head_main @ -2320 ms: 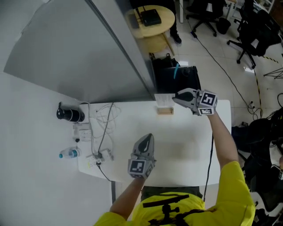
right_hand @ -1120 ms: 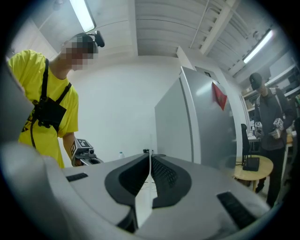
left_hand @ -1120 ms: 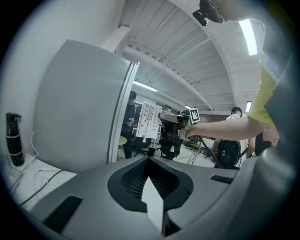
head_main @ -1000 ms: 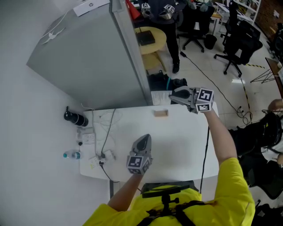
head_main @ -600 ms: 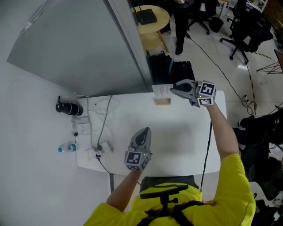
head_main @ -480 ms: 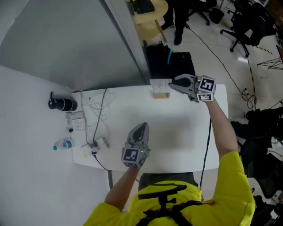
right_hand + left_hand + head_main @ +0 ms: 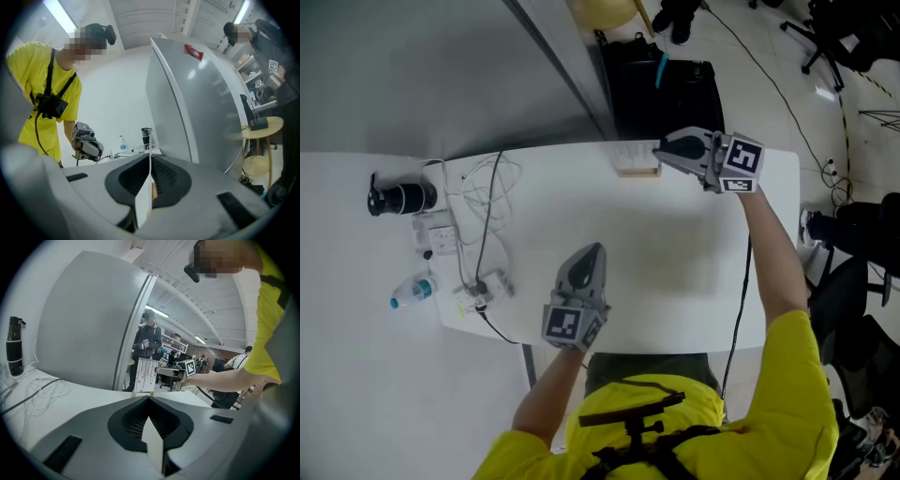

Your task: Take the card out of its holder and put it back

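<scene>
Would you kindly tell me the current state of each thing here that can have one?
card: upright, gripped at its edge, down at the holder; whether it is seated is unclear.
holder: lying flat, under the card.
right hand-held gripper: shut on the card.
left hand-held gripper: shut, empty.
water bottle: upright, capped.
black bottle: upright.

One card (image 7: 633,153); one holder (image 7: 637,172); one bottle (image 7: 412,292); left gripper (image 7: 592,248), right gripper (image 7: 659,150): two.
</scene>
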The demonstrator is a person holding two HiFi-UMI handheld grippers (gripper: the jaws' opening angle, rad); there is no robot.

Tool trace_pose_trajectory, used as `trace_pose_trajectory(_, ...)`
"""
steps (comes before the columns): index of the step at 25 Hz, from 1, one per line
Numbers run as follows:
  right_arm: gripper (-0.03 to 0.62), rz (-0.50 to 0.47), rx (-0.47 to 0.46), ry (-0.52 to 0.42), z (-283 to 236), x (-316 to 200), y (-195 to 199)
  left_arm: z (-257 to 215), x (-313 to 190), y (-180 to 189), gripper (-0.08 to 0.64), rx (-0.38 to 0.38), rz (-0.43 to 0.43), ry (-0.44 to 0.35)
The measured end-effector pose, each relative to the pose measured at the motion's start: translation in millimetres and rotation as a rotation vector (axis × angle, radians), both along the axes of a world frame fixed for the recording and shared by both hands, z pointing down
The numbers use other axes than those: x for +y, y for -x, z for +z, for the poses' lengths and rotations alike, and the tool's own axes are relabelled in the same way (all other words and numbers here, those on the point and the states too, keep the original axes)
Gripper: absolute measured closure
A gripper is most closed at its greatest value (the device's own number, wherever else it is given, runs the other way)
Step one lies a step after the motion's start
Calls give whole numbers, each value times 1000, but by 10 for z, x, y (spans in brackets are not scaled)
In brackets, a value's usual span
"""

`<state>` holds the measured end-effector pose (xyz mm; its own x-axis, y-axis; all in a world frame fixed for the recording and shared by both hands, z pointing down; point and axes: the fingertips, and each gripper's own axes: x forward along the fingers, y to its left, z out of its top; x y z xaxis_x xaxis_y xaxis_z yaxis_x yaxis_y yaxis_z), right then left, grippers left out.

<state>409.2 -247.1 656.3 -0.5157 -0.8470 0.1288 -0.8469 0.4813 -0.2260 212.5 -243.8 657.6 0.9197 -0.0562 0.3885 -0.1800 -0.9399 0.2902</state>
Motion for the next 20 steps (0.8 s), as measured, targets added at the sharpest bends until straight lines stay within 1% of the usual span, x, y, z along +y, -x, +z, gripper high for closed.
trace_pose_trajectory(2,575,1,-10,-3,39,-5,-30,37,24,5,556,-15,7,9)
trace_pose_trajectory(5,575,-4,-21,-3,83,10,-61,33,10,-33,556,-3,2,5)
trace_pose_trajectory(9,575,1,-19,6,114,68,-118,57,-9,-66,557,-6,2,12)
trace_pose_trajectory(13,575,-4,-18,22,180,65,-118,89,25,-83,557,-37,22,25)
trace_pose_trajectory(20,574,7,-39,52,469,80,-81,146,25,-110,557,-49,23,32)
